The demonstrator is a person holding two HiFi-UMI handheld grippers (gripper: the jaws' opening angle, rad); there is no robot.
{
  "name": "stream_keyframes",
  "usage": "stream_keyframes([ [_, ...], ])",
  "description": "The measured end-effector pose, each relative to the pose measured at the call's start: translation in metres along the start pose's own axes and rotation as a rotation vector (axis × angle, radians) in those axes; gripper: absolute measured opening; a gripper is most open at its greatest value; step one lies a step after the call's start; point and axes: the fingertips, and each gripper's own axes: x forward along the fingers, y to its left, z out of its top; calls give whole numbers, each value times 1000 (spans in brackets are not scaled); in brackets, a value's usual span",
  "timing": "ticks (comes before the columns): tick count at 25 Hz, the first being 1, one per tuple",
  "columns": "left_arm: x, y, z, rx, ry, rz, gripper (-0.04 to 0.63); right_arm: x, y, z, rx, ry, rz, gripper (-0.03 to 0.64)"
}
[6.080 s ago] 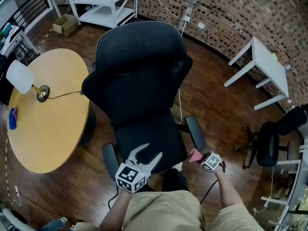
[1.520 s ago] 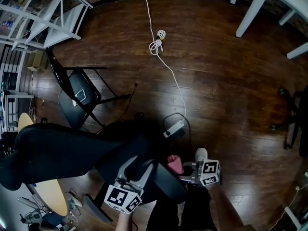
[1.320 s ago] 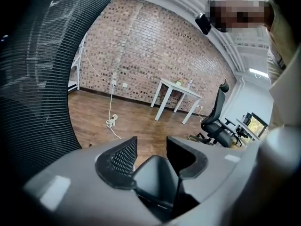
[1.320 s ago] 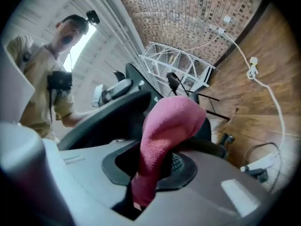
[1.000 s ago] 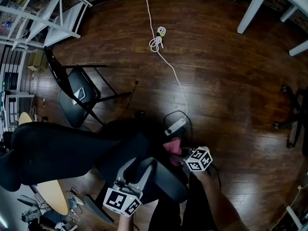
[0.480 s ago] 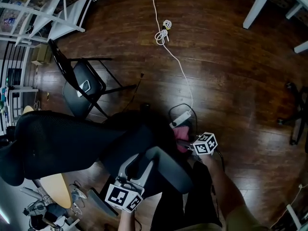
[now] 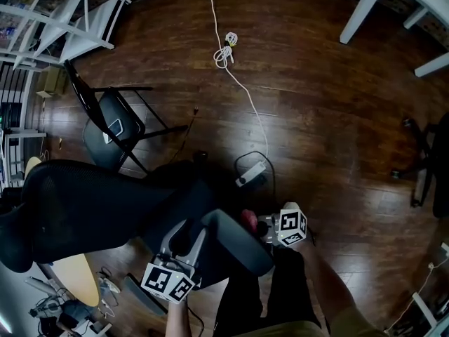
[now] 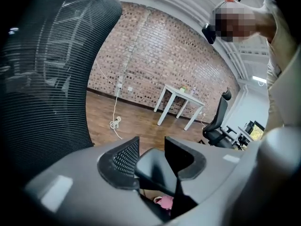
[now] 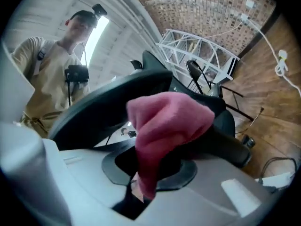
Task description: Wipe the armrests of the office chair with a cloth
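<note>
The black office chair (image 7: 84, 206) is turned with its mesh back at the left. Its dark armrest (image 7: 235, 244) lies across the lower middle of the head view. My left gripper (image 7: 191, 232) grips that armrest's near side; its jaws have just been closing, with the pad between them. In the left gripper view the black pad (image 8: 157, 166) sits between the jaws of the left gripper (image 8: 151, 157). My right gripper (image 7: 258, 225) is shut on a pink cloth (image 7: 248, 218), held against the armrest's right end. The cloth (image 9: 164, 131) bulges over the right gripper (image 9: 153, 166), against the armrest (image 9: 113, 102).
A power strip (image 7: 250, 174) with a white cable (image 7: 235, 83) lies on the wooden floor beyond the armrest. A black folding chair (image 7: 112, 128) stands at the left, a white shelf (image 7: 63, 12) and white table legs (image 7: 358, 12) farther off, another chair (image 7: 431, 167) at the right.
The chair has swung round since the earliest frame. Over the last second my right gripper shifted the cloth along the armrest's end, out and back. My left gripper stayed on the armrest.
</note>
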Motion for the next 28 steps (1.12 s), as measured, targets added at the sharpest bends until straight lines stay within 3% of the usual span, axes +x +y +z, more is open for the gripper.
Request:
stream_keyframes([
  [3, -1, 3, -3, -2, 2, 14, 155, 5, -27, -17, 30, 55, -48, 71],
  [8, -5, 12, -13, -22, 5, 35, 156, -20, -115, -54, 155, 155, -351, 71],
  [13, -14, 21, -25, -43, -1, 65, 155, -40, -191, -78, 257, 329, -577, 71],
  [17, -26, 25, -32, -90, -33, 78, 155, -53, -193, -56, 261, 328, -599, 71],
  [20, -41, 32, -35, -113, -66, 79, 153, -65, -163, -9, 189, 244, -598, 69],
  [23, -53, 44, -33, -114, -116, 88, 153, -77, -120, 68, 12, 222, -597, 69],
  [26, -59, 47, -24, -163, -199, 125, 153, -81, -71, 147, -213, 381, -537, 69],
  [28, -72, 58, -24, -188, -246, 144, 153, -58, -42, 174, -341, 524, -464, 69],
])
